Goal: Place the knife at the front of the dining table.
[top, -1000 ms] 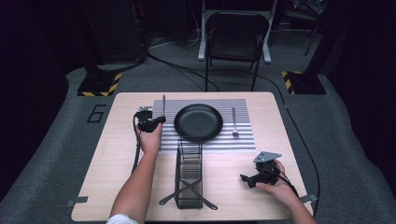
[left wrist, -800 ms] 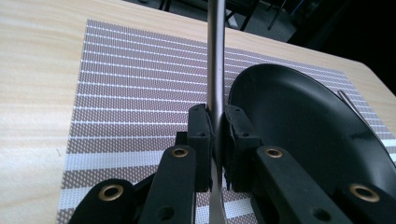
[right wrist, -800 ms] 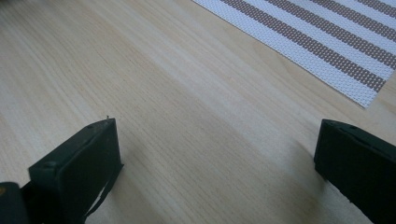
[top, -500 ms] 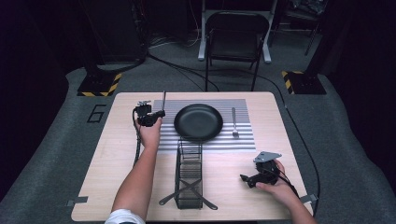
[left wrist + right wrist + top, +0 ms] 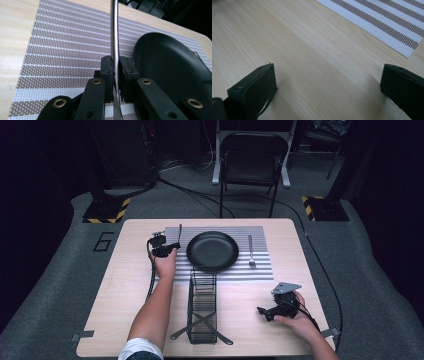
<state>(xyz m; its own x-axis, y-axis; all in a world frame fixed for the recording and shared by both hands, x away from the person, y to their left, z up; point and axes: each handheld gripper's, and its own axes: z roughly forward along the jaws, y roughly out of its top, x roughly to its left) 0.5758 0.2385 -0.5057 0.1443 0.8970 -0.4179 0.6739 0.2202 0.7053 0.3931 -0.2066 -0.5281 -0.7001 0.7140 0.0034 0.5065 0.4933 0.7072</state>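
Left claw (image 5: 115, 75) clamps a knife (image 5: 114, 37) beside the black plate (image 5: 212, 251); right claw (image 5: 327, 87) gapes empty.

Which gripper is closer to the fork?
Right. The right gripper rests on the table below the fork; the left gripper is past the plate, on its far side, clamping a knife.

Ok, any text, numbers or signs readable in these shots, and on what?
"6": a dark figure on the grey floor left of the table, at.
Yellow and black hazard stripes, no words, on two floor plates: and.
No lettering can be read on the mat, plate, fork, wire rack, left gripper or right gripper.
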